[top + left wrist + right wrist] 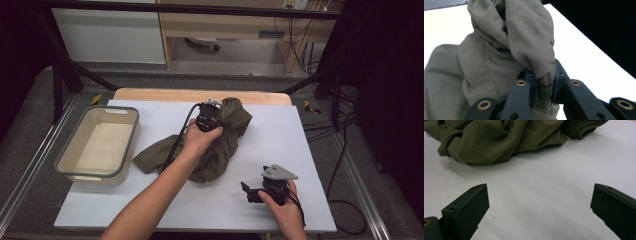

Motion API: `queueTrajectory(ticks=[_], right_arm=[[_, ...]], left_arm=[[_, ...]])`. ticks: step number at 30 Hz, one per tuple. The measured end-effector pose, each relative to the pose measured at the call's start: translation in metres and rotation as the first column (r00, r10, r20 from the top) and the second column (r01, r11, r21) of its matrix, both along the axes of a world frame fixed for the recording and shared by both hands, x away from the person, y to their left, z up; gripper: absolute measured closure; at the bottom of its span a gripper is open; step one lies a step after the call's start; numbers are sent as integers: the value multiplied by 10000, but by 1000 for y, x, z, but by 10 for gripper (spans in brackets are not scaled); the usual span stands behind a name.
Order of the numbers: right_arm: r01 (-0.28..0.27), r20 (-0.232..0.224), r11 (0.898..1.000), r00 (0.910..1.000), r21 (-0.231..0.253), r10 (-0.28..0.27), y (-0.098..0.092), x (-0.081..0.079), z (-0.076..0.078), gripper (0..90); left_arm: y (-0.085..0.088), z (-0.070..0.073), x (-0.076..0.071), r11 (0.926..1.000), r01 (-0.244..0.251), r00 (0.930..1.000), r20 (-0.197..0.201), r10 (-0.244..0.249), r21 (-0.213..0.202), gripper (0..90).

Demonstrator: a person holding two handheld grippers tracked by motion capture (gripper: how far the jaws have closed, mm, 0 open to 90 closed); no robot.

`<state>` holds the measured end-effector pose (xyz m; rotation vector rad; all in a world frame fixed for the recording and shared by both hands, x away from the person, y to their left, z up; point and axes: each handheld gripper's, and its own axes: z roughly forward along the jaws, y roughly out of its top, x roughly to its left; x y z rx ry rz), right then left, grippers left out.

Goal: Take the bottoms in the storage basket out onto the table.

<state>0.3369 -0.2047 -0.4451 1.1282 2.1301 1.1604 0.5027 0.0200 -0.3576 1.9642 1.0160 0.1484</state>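
An olive-green cloth (220,145) lies bunched in the middle of the white table top, with one part pulled up at its far end. My left gripper (210,116) is shut on a fold of that cloth (545,87), which rises in a twisted bundle above the jaws. The right gripper (250,192) rests low near the table's front right, jaws wide open and nothing between them. In the right gripper view the cloth (499,140) lies ahead of the open jaws (539,205), apart from them.
A beige plastic bin (75,155) with a grey rim stands at the table's left, nothing visible in it. The white sheet (280,145) covers a wooden table. Black frame bars and cables run along the right side and the back.
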Motion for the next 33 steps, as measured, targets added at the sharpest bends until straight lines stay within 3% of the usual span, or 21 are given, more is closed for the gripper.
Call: queueTrajectory(ticks=[17, 29, 33], right_arm=[[-54, -16, 10000, 10000, -61, 54, 2, 0, -1, 25], [-63, -58, 9999, 10000, -86, 63, 3, 0, -1, 25], [-83, -54, 9999, 10000, -113, 82, 4, 0, -1, 25]], left_arm=[[0, -32, -7, 9967, 215, 9997, -164, -203, 779, 780], [3, -50, -11, 9940, 285, 9991, -338, -251, 1058, 774], [2, -54, -9, 9948, 275, 9984, -518, -225, 979, 774]])
